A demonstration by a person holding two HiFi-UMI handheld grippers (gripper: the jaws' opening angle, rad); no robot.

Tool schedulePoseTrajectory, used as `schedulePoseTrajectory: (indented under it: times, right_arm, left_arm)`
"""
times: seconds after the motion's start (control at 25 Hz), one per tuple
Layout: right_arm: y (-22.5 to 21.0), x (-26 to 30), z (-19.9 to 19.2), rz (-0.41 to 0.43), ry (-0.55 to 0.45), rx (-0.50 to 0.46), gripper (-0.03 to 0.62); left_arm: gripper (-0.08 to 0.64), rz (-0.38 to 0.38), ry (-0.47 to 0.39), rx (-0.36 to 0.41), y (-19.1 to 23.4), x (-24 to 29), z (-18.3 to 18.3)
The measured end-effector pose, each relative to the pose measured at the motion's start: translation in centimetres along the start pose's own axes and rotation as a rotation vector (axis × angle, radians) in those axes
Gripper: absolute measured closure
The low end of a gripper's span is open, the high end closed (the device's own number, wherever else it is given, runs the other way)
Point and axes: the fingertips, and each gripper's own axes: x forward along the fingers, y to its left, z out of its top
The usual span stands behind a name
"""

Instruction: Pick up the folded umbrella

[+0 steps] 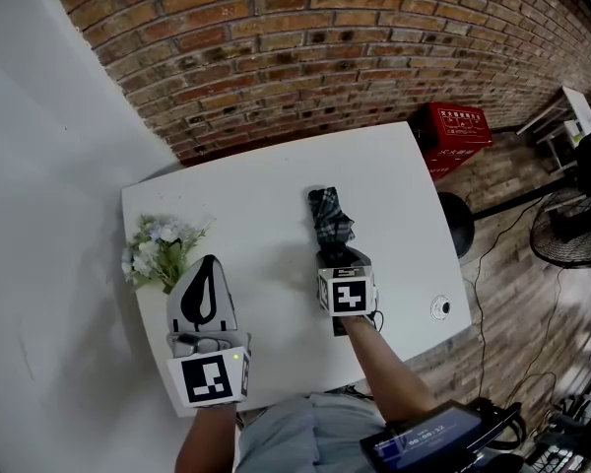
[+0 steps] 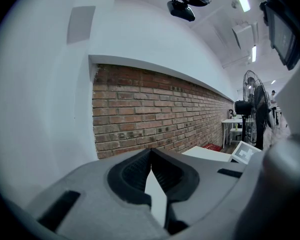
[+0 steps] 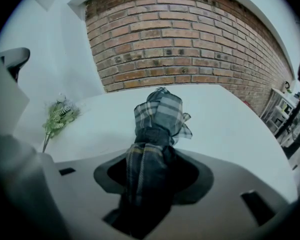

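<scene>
The folded umbrella (image 1: pixel 330 220), in dark plaid cloth, lies on the white table (image 1: pixel 266 180) near its middle, pointing away from me. My right gripper (image 1: pixel 341 252) points steeply down on its near end. In the right gripper view the umbrella (image 3: pixel 157 114) fills the space between the jaws and both pads press its sides, so the right gripper (image 3: pixel 150 160) is shut on it. The umbrella's far end rests on the table. My left gripper (image 1: pixel 209 260) hovers at the table's front left, shut and holding nothing. Its tips meet in the left gripper view (image 2: pixel 151 153).
A small bunch of pale flowers (image 1: pixel 158 249) lies at the table's left edge, close to the left gripper. A small round white object (image 1: pixel 440 308) sits at the front right corner. A brick wall (image 1: pixel 305 47) backs the table. A red crate (image 1: pixel 453 136), black stool (image 1: pixel 460 223) and fan (image 1: pixel 569 227) stand right.
</scene>
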Motion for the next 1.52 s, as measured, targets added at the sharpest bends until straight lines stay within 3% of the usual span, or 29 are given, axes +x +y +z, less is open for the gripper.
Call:
schedulePoseTrajectory:
  times: [1.52]
  right_arm:
    - [0.5, -1.8, 1.0, 0.059, -0.079, 0.0, 0.401]
  left_arm:
    - [0.552, 0.01, -0.013, 0.02, -1.2, -1.4, 1.5]
